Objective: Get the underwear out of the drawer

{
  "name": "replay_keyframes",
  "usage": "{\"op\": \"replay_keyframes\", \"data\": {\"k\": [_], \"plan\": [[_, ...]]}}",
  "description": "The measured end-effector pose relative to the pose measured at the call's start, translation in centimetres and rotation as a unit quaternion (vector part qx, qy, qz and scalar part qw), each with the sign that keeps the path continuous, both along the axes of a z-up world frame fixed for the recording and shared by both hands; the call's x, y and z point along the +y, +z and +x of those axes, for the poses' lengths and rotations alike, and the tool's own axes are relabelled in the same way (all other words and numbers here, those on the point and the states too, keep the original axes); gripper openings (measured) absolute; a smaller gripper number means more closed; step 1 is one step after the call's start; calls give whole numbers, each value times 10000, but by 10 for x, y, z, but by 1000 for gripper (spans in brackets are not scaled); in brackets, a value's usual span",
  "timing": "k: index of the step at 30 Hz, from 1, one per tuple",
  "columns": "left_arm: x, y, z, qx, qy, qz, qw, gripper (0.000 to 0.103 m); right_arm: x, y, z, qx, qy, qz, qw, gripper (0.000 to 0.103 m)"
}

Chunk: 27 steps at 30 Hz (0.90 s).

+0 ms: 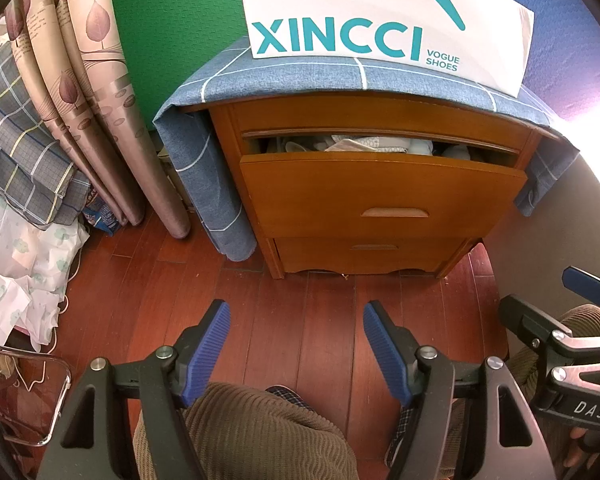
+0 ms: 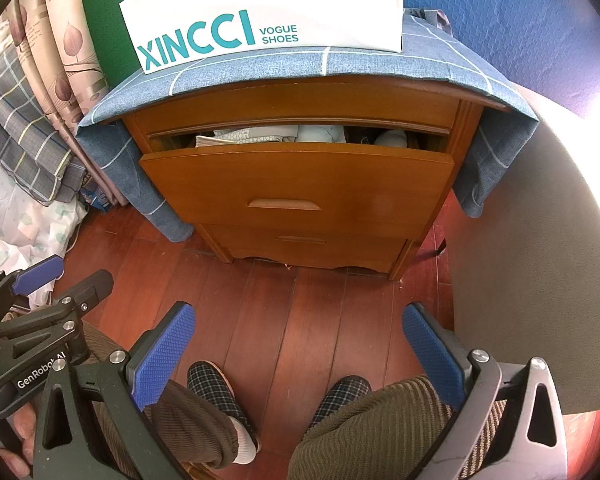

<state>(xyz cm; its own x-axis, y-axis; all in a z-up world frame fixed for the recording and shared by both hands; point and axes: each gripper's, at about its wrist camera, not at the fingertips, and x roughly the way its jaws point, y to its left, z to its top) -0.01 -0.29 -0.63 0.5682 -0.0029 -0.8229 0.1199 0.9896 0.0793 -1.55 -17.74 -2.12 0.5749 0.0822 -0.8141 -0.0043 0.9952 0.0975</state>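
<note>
Bedding and curtains crowd the left wall, then bare wood floor (image 1: 300, 292) lies open up to the nightstand (image 1: 364, 184), whose top drawer (image 1: 380, 188) juts out past the cabinet's front edge. Pale folded underwear (image 2: 272, 135) shows in the gap behind the drawer's upper edge. The left gripper (image 1: 296, 348) and right gripper (image 2: 300, 344) hang low over the sitter's knees, both spread wide and gripping nothing.

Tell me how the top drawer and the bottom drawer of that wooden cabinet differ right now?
The top drawer is pulled partly out, with pale folded clothes showing in the gap behind its front; the bottom drawer sits shut, its contents hidden. The top drawer's front looks taller than the bottom drawer's. Both are the same orange-brown wood with a recessed handle in the middle.
</note>
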Motion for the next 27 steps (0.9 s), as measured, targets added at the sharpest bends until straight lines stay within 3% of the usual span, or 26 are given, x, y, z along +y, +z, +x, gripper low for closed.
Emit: {"op": "replay_keyframes", "data": {"k": [27], "plan": [[2,-2,0,46,44,-32,10000,71,-2,2,-2,-10,-7,-7,10000,103]]}}
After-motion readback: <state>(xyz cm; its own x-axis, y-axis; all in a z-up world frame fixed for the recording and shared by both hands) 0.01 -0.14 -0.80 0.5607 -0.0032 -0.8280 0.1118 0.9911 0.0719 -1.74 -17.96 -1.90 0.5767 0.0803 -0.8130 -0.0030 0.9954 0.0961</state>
